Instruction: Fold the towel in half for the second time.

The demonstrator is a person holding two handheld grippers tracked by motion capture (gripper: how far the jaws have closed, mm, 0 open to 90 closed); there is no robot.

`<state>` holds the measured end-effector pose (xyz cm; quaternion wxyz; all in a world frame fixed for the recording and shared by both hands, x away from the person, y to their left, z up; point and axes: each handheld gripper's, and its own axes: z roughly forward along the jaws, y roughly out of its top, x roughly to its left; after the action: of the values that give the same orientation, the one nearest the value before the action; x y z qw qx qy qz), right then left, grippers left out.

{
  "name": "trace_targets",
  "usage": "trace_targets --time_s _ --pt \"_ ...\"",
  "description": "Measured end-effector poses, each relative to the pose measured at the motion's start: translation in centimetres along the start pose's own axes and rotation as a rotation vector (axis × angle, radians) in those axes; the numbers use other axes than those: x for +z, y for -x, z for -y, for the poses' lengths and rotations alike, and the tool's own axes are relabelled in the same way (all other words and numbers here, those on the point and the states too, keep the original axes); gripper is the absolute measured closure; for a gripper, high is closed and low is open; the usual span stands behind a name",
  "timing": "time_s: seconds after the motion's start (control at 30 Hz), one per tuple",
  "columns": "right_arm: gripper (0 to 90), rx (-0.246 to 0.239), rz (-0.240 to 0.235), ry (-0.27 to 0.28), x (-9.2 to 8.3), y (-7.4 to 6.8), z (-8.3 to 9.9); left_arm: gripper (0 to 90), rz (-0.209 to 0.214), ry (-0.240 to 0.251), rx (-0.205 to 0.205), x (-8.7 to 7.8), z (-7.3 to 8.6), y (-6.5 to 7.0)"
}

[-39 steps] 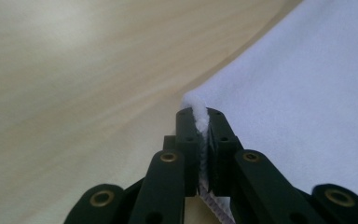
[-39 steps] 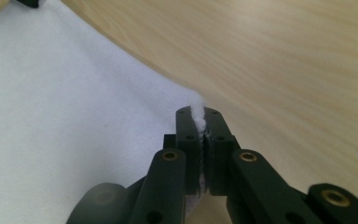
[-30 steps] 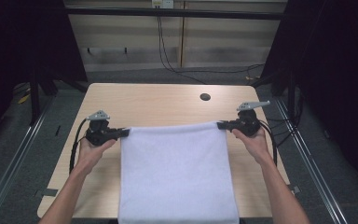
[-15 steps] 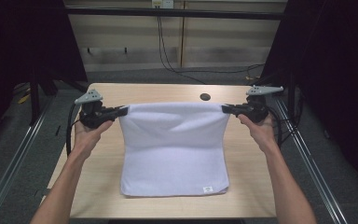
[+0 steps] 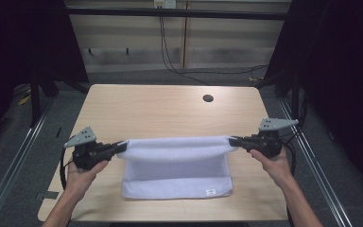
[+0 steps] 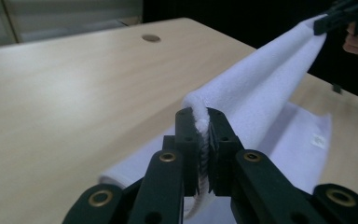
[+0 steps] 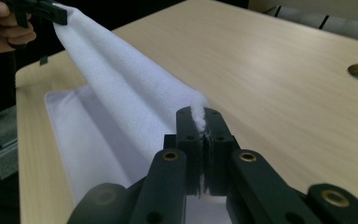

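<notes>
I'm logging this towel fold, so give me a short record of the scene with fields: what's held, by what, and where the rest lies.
item: white towel
left gripper: shut on one towel corner
right gripper: shut on the other corner
held edge: lifted and stretched between the grippers
rest of towel: lying flat on the table, small label near its front edge
table hole: uncovered, far side

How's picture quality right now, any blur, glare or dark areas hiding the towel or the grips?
High view: even light on the table, surroundings dark, white towel slightly soft. Left gripper view: jaws sharp, far towel end bright, mildly blurred. Right gripper view: grip crisp, distant hand soft.
</notes>
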<state>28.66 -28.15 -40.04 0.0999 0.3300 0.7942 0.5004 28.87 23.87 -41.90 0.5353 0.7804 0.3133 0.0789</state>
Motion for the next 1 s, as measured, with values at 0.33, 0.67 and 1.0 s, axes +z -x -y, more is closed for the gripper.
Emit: trace_targets --time_s 0.33,0.67,1.0 --pt "84.9 0.028 -0.072 -0.162 1.2 -2.9 6.5 83.0 0.037 -0.235 0.028 1.3 5.6 1.5" --pt "64.9 0.035 -0.059 -0.227 0.0 -5.2 9.3 71.3 0.122 -0.257 0.040 -0.8 7.1 3.0" --pt "52.5 0.107 0.070 -0.037 -0.9 -4.4 8.2 49.1 -0.037 -0.128 -0.086 -1.7 6.5 0.7"
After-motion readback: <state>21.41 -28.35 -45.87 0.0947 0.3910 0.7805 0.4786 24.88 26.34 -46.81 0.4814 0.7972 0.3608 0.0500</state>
